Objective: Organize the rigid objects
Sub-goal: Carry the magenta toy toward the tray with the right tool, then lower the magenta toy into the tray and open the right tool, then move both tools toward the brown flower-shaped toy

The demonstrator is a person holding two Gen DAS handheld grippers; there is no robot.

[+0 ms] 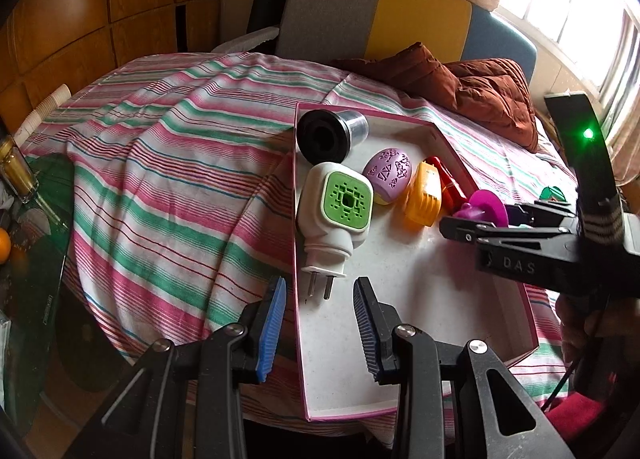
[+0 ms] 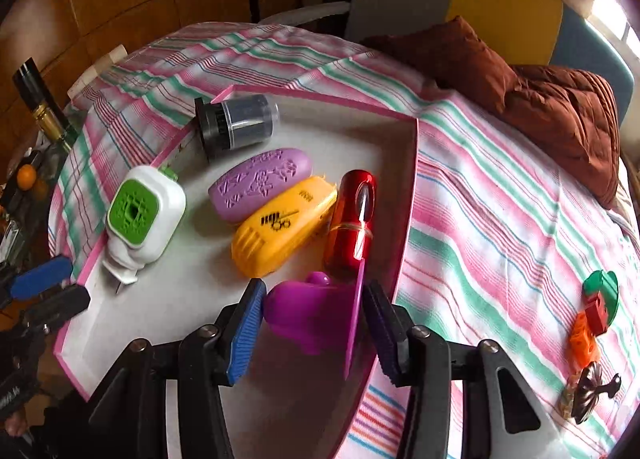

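Five items line the pink-rimmed white tray [image 2: 404, 195]; the right gripper [image 2: 314, 329] pinches a magenta plastic toy [image 2: 308, 311] at six o'clock, while the left gripper [image 1: 320, 323] hangs spread.

We see a matt white tray [image 2: 404, 187] on soft striped cloth [image 2: 500, 195]. Inside it, a glossy red metallic capsule [image 2: 352, 219] lies beside a smooth orange plastic case [image 2: 280, 227] and an embossed matt purple case [image 2: 260, 183].
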